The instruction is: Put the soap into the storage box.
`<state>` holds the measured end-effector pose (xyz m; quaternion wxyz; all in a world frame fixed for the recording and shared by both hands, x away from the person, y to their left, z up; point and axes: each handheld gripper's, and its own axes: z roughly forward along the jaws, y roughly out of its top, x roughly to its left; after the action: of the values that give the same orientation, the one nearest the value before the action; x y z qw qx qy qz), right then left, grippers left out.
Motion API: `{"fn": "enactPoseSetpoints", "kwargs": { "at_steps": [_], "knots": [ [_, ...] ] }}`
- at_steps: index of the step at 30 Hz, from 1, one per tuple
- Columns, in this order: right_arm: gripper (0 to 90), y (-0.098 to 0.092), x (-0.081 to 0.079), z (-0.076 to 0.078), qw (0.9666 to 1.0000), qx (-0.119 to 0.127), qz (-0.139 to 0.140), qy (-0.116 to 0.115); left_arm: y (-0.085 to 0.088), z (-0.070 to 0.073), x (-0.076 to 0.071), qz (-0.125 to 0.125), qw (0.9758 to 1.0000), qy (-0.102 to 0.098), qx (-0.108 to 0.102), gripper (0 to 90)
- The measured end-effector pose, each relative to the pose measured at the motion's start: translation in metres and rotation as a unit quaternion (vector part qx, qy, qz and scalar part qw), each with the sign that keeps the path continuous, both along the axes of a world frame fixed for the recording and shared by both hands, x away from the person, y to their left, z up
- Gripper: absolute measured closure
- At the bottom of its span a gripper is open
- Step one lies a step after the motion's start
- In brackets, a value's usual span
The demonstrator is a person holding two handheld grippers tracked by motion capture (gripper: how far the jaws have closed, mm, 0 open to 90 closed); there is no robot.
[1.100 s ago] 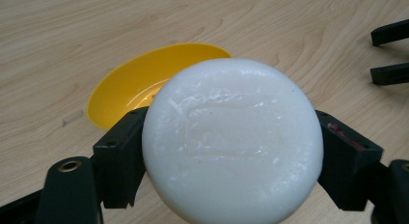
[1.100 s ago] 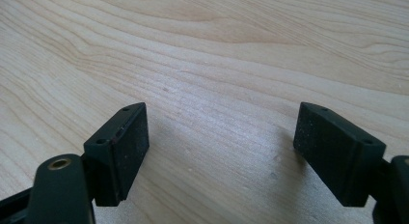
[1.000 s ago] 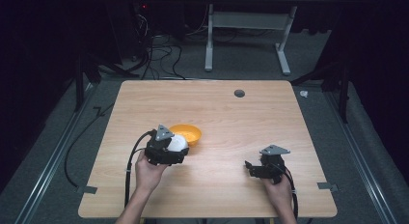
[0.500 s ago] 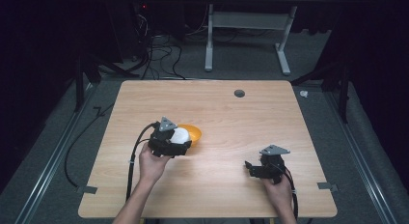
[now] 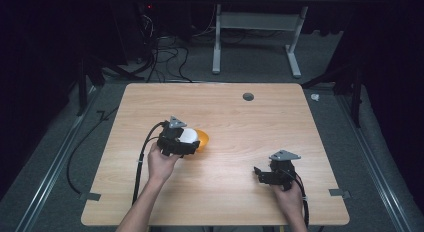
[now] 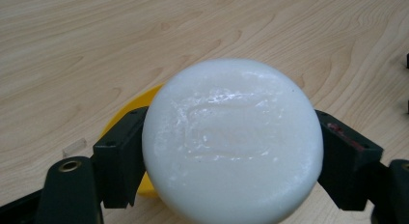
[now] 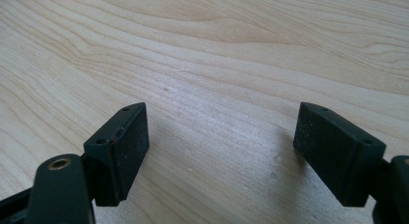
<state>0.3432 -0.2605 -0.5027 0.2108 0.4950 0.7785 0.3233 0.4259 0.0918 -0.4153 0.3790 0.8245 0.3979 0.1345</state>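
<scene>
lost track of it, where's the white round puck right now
The white round puck is clamped between the left gripper's jaws, over the left-centre of the table in the high view, directly above the orange dish.

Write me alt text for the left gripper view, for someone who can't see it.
A round white soap-like bar is clamped between the two black jaws of the left gripper, close to the camera. Behind it, part of a yellow-orange bowl sits on the light wooden table.
</scene>
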Motion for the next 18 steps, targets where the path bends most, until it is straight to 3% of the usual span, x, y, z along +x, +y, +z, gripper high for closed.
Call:
{"fn": "enactPoseSetpoints", "kwargs": {
  "at_steps": [5, 7, 10, 18],
  "knots": [
    [20.8, 0.0, 0.0, 0.0, 1.0, -0.001, 0.0, -0.001, -0.004, 0.006, 0.007, 0.002, 1.0, -0.002, 0.007, 23.2],
    [20.9, 0.0, 0.0, 0.0, 1.0, 0.0, 0.0, 0.0, -0.004, 0.006, 0.01, 0.004, 1.0, 0.002, 0.001, 23.2],
    [20.8, -0.001, 0.0, 0.0, 1.0, 0.003, 0.001, 0.0, -0.007, 0.007, 0.012, 0.006, 0.9999, 0.001, 0.013, 23.1],
    [20.8, -0.001, 0.0, 0.0, 1.0, 0.005, 0.0, 0.0, -0.013, 0.007, 0.02, 0.005, 0.9998, 0.005, 0.019, 23.1]
  ]
}}
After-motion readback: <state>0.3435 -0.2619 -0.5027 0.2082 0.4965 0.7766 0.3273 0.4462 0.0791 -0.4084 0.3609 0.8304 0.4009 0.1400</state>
